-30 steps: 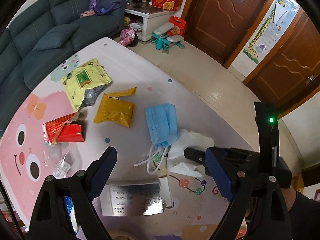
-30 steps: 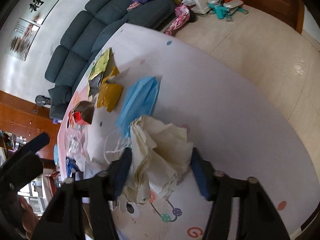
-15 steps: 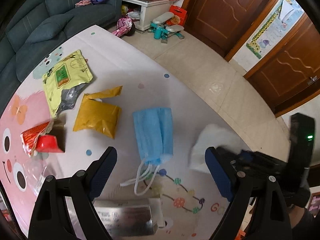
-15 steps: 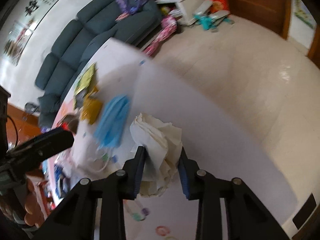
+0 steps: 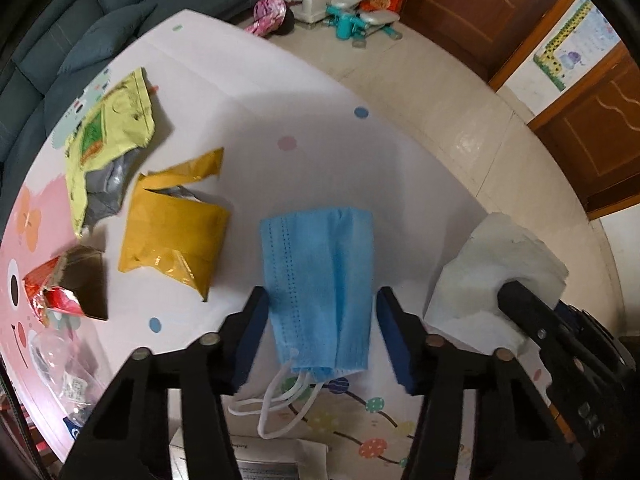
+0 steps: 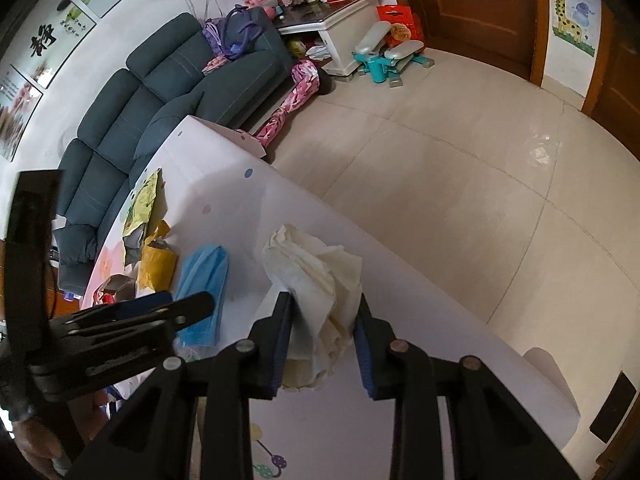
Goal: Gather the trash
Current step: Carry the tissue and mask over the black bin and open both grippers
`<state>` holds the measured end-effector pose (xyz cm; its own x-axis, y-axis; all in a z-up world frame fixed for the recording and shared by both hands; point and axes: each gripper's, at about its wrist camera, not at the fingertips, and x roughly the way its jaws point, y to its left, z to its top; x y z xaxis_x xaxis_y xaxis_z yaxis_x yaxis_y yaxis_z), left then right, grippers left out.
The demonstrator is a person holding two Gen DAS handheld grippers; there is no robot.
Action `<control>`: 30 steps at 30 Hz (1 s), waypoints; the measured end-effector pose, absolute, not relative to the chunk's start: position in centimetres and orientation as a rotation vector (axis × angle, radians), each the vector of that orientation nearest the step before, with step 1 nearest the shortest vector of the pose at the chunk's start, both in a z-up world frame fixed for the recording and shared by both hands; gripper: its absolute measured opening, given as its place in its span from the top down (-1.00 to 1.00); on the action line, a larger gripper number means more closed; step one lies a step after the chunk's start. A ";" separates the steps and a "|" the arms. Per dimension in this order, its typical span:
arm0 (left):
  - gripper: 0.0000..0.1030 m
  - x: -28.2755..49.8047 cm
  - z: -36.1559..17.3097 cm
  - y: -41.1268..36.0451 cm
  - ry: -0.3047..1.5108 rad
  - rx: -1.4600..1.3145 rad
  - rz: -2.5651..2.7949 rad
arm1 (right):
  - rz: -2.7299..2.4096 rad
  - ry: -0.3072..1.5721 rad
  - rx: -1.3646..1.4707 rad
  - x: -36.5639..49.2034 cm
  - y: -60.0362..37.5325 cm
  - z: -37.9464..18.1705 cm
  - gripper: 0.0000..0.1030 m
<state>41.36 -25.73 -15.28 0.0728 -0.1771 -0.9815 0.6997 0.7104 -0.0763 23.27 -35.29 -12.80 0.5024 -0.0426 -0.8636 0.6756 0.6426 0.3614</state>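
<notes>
On the cartoon-print table mat (image 5: 248, 80) lie 1 blue face mask (image 5: 320, 284), 1 mustard-yellow foil pouch (image 5: 172, 236), 1 yellow-green snack bag (image 5: 108, 144), 1 torn red carton (image 5: 64, 288), 1 clear plastic wrapper (image 5: 60, 364) and 1 white printed box (image 5: 272, 460) at the near edge; its print is too small to read. A framed picture (image 6: 44, 38) on the wall bears 1 large black Chinese character.

The left gripper (image 5: 320, 336) points down over the mask, its 2 blue-padded fingers spread wide on either side of the mask's lower half, not pressing it.

The right gripper (image 6: 322, 332) is clamped narrow on 1 crumpled white tissue (image 6: 316, 276), held above the mat near the table's right edge, just right of the mask.
</notes>
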 end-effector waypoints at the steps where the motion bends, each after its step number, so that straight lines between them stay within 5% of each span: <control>1: 0.21 41.4 -15.5 -25.8 1.354 0.483 -0.694 | -0.486 0.955 0.768 23.3 -35.2 -12.8 0.43; 6: 0.78 41.4 -15.6 -25.6 1.350 0.468 -0.687 | -0.472 0.952 0.784 22.9 -35.3 -13.0 0.44; 9: 0.85 41.5 -15.4 -25.0 1.348 0.434 -0.682 | -0.459 0.954 0.793 22.5 -35.5 -13.0 0.44; 30: 0.88 30.2 -7.2 -14.6 1.325 0.278 -0.712 | -0.363 1.001 0.791 15.5 -31.6 -9.7 0.49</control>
